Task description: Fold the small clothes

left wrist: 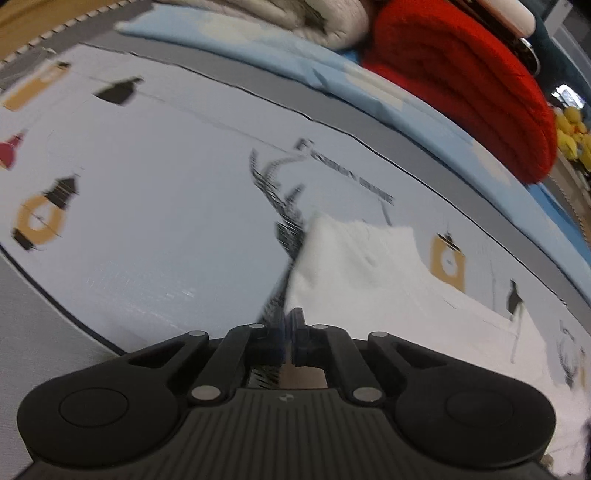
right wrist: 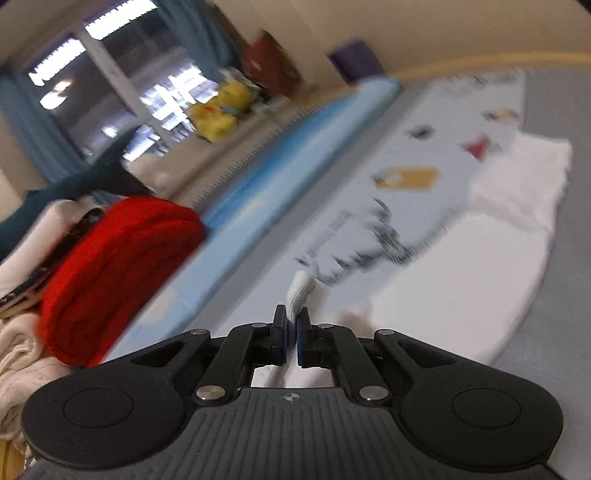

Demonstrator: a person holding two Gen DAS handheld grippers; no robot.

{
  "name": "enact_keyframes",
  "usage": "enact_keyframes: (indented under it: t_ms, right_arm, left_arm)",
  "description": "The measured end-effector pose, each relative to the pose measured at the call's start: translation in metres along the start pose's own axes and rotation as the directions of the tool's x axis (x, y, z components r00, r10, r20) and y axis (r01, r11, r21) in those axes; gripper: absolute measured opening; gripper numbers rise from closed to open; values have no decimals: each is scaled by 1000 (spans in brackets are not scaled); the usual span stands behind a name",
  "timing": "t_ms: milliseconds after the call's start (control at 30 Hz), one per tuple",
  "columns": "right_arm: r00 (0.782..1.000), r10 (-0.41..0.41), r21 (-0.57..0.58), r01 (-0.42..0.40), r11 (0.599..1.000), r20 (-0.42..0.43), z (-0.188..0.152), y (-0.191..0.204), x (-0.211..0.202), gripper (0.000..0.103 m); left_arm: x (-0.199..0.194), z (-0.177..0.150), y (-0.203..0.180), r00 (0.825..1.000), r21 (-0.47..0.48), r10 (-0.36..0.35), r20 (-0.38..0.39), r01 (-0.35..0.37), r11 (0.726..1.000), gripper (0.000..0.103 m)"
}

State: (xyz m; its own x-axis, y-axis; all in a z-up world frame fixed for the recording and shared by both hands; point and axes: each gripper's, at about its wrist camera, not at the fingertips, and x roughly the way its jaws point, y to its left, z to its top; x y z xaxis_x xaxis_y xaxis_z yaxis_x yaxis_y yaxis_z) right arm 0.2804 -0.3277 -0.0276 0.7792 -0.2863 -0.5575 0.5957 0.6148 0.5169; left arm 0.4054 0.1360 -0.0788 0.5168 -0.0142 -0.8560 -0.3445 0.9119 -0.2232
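A small white garment (left wrist: 369, 266) lies on a pale printed bedsheet (left wrist: 147, 206). My left gripper (left wrist: 290, 325) is shut on the garment's edge, which runs from the jaws out to the right. In the right wrist view the same white garment (right wrist: 469, 266) stretches to the right over the sheet. My right gripper (right wrist: 292, 321) is shut on a ribbed white corner (right wrist: 301, 288) of it, held just above the sheet. Both views are motion-blurred.
A folded red knit (left wrist: 465, 77) and beige folded clothes (left wrist: 295, 18) sit stacked on a light blue mat (left wrist: 406, 107) behind the sheet. In the right wrist view the red knit (right wrist: 118, 273) is at the left, with a window (right wrist: 110, 74) and yellow toys (right wrist: 221, 110) beyond.
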Motion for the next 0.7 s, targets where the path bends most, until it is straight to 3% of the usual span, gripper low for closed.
enact_keyframes:
  t_ms: [33,100,133,167,233,300,367,467,500,533,567,600,633,700]
  right_arm:
    - [993,-105,-40,103,994,-56,-2,-1,10,6]
    - [933,-320,-136,299,944,-167,-11,-9,32,14]
    - [901,-378,-121,359,925,-212,-14,-20,38,18]
    - [884,-398,-86,389,917,-245,-16,-30,39,23]
    - [890,-398,-92,387,917,-224,-13,-29,36,24]
    - [921,-365,-114,352,929,-138,-6,-18,26,24]
    - [957,-286,-100,280,955,-54,1,-9,13,24]
    - [978,-204,-95,199,975,-46,4,-6,11,25]
    - [976,-199,-83,192,978,-83,2,-9,16,27]
    - [966,-204,-63,197,978,-156,-4,-15,24,30]
    - [939,-234,-54,228,972,-253,-8,-22,37,30]
    - [894,-289,-69,282,957,-343,-14,-32,51,28]
    - [886,-297,-77,289,954,-357,-17,-35,53,26]
    - [899,-294,-105,275,956,-323,-12,-28,49,28]
  left_arm:
    - [-2,1,1,999,10,40,15,-40,999,0]
    - [-2,5,6,998,5,65,3,-65,998,4]
    - [-4,6,10,999,-19,49,0,-49,999,4]
    - [-9,6,11,999,-37,33,16,-33,999,4]
    - [-21,7,4,999,-5,-9,48,10,1000,8]
    - [-27,3,-8,996,55,-74,41,71,996,13]
    - [-24,-4,-14,989,76,-145,-20,146,986,14]
    - [-6,-19,-17,965,23,-212,-154,218,976,18]
    - [2,-24,-18,961,16,-195,-197,202,979,31]
    - [11,-29,-18,960,26,-154,-232,164,986,33]
    - [16,-32,-17,962,30,-137,-235,148,989,32]
    - [15,-34,-18,965,33,-132,-225,143,989,32]
    - [12,-33,-21,968,35,-123,-220,134,990,33]
    - [1,-32,-27,973,32,-145,-178,153,988,34]
